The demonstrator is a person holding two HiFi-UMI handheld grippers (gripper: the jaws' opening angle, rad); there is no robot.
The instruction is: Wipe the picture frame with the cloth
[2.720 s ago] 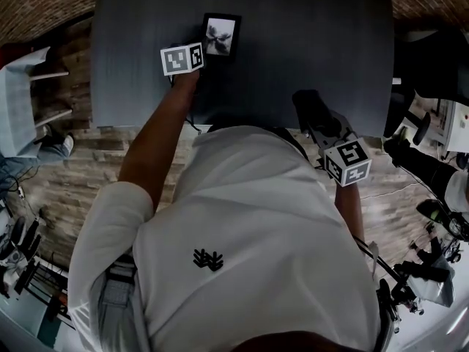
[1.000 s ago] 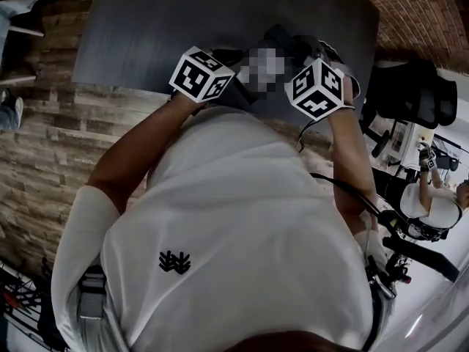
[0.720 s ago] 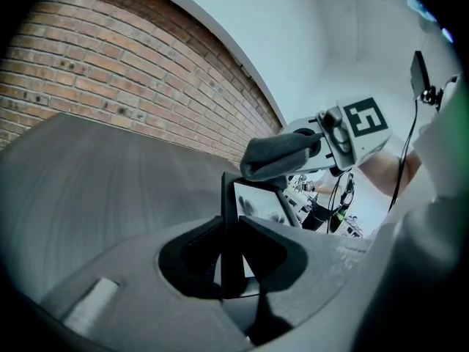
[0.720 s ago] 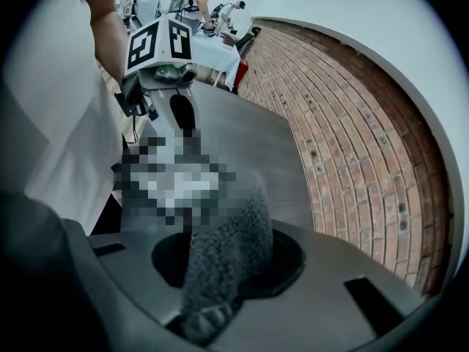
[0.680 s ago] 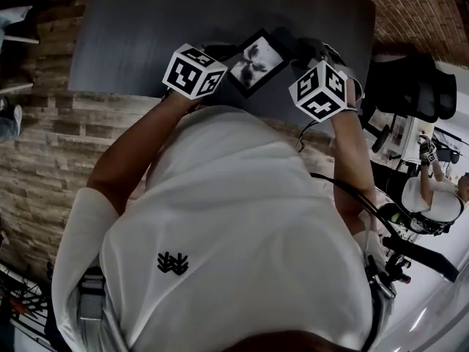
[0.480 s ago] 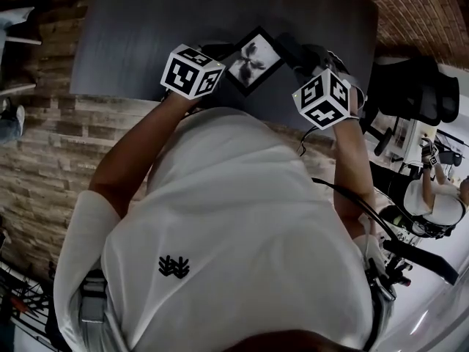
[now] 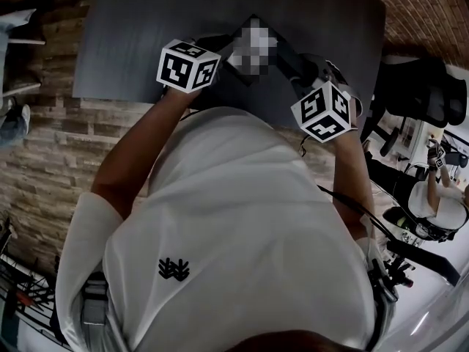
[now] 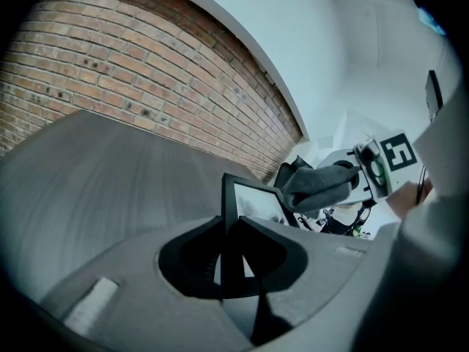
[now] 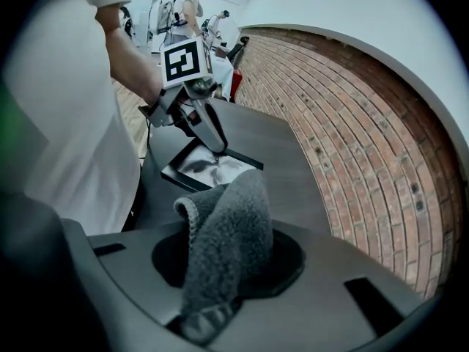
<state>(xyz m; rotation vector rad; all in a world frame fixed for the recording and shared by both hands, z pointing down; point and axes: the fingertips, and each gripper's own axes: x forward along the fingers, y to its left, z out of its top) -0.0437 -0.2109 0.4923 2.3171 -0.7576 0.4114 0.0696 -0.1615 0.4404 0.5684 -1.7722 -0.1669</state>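
Observation:
The black picture frame (image 8: 253,199) with a grey photo is held tilted above the dark table (image 7: 139,20). My left gripper (image 8: 233,249) is shut on the frame's edge; in the right gripper view that gripper (image 9: 220,147) pinches the frame (image 9: 209,169) from above. My right gripper (image 9: 227,266) is shut on a grey terry cloth (image 9: 231,229) that stands up out of its jaws. In the left gripper view the cloth (image 8: 316,187) sits at the frame's right edge; whether it touches there I cannot tell. In the head view a mosaic patch covers the frame (image 7: 254,39).
A brick wall (image 9: 352,123) runs along the far side of the table. A black office chair (image 7: 418,86) stands to the right. A person (image 9: 192,6) stands in the background of the right gripper view. The table's near edge is right in front of my body.
The left gripper has carried the frame from the far part of the table towards me. Over the last second the right gripper with the cloth slid down and right off the frame.

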